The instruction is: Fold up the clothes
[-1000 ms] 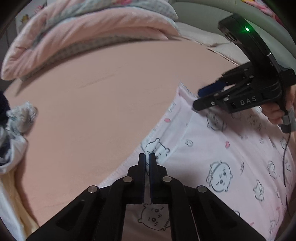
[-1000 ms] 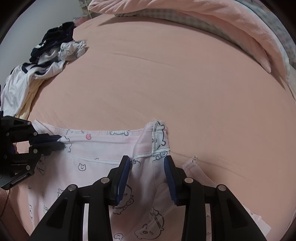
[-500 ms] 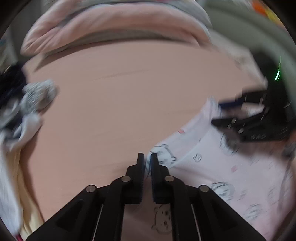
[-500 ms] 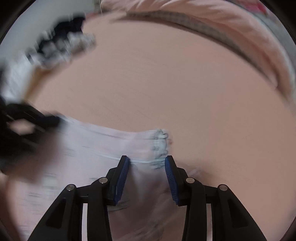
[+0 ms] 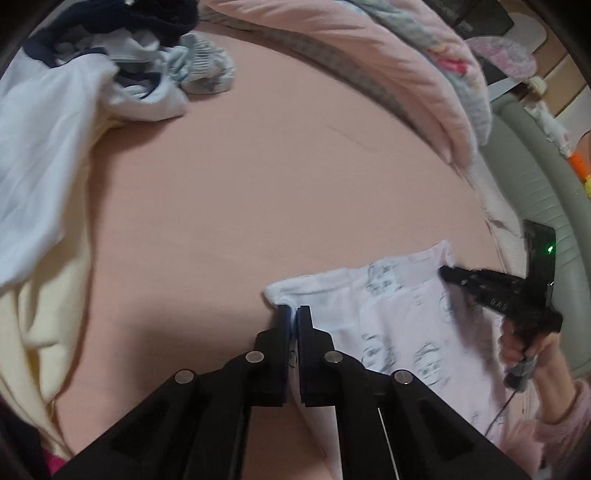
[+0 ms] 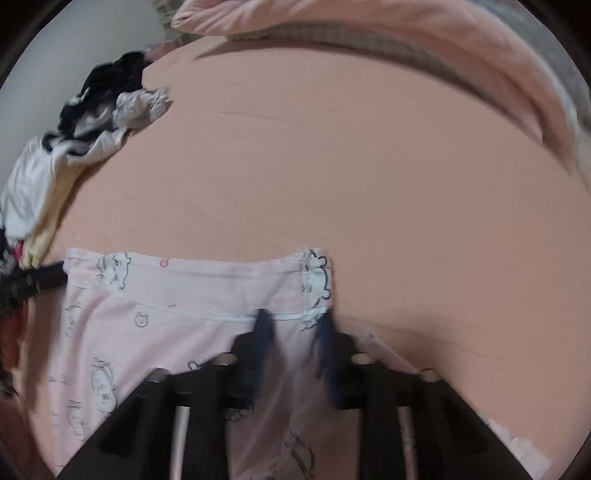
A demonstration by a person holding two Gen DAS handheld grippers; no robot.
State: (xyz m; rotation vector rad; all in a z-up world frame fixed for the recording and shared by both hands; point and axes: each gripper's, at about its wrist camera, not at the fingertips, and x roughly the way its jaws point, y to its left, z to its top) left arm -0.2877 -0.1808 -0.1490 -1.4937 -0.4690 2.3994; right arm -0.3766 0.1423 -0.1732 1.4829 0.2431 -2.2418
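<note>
A: Since a sec ago you're swinging both grippers left across the bed [image 5: 280,177] w/ the garment in tow — the laundry pile [image 5: 74,96] is filling much more of the left cam than before.

B: Where's the garment sitting rn?

A: You're keeping the pink pajama piece [image 6: 177,306], bear print, spread low on the peach sheet. Its hem is running straight across the right cam, w/ open sheet beyond it.

B: Left gripper?

A: Your left gripper [image 5: 293,314] is pinching a white corner of the fabric; fingers are pressed together w/ cloth between them. In the right cam its tip [image 6: 40,278] is touching the hem's left end.

B: And the right one?

A: Your right gripper [image 6: 295,325] is blurred in its own view. Blue pads [image 6: 264,328] are standing apart w/ the cloth lying between them, near the seam. From the left cam your right gripper [image 5: 448,274] is meeting the hem's far corner, but can't tell there if it's gripping. Your hand [image 5: 521,350] is wrapped round its handle.

B: Bedding?

A: Pink duvet [image 6: 406,33] is bunching along the far edge.
</note>
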